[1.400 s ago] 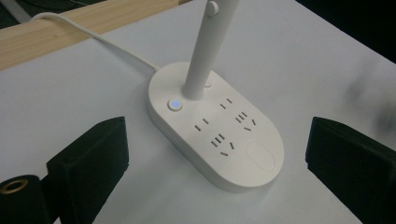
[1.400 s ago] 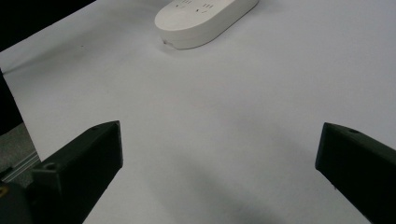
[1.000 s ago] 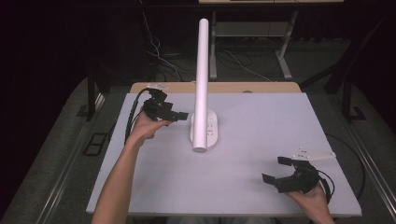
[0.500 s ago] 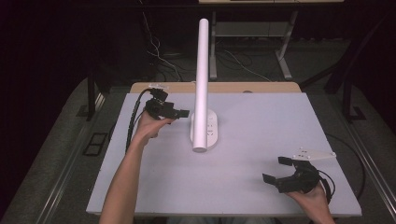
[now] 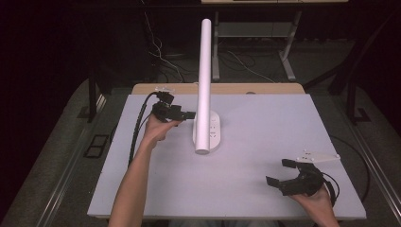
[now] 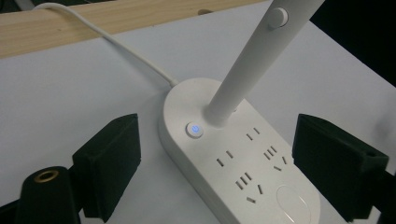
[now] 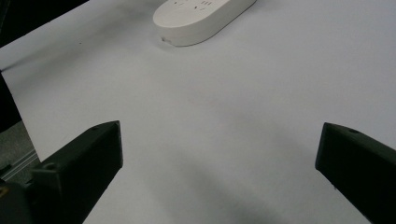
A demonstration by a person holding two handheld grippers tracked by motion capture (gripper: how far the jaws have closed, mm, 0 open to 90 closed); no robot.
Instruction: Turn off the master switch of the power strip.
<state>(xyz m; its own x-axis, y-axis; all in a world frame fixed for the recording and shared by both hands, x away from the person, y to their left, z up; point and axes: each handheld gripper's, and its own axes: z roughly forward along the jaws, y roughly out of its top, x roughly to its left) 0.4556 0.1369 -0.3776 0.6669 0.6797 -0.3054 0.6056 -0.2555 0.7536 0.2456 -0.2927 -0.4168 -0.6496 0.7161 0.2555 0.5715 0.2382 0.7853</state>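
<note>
Here, power strip (image 6: pixel 233 163) between spread jaws of left gripper (image 6: pixel 219 163).

Power strip base (image 6: pixel 243 163): smooth white plastic, faint sheen; round power button (image 6: pixel 194 130) glossy, lit blue. Lamp stem (image 5: pixel 204 80): smooth matt white tube. Cord (image 6: pixel 121 46): white, smooth sheath. Table top (image 5: pixel 265 142): matt pale sheet, even finish. Far edge strip (image 6: pixel 93 18): light wood, visible grain. Left gripper (image 6: pixel 219 154) jaws: matt black, slightly rough; brass-coloured metal insert (image 6: pixel 45 176).
</note>
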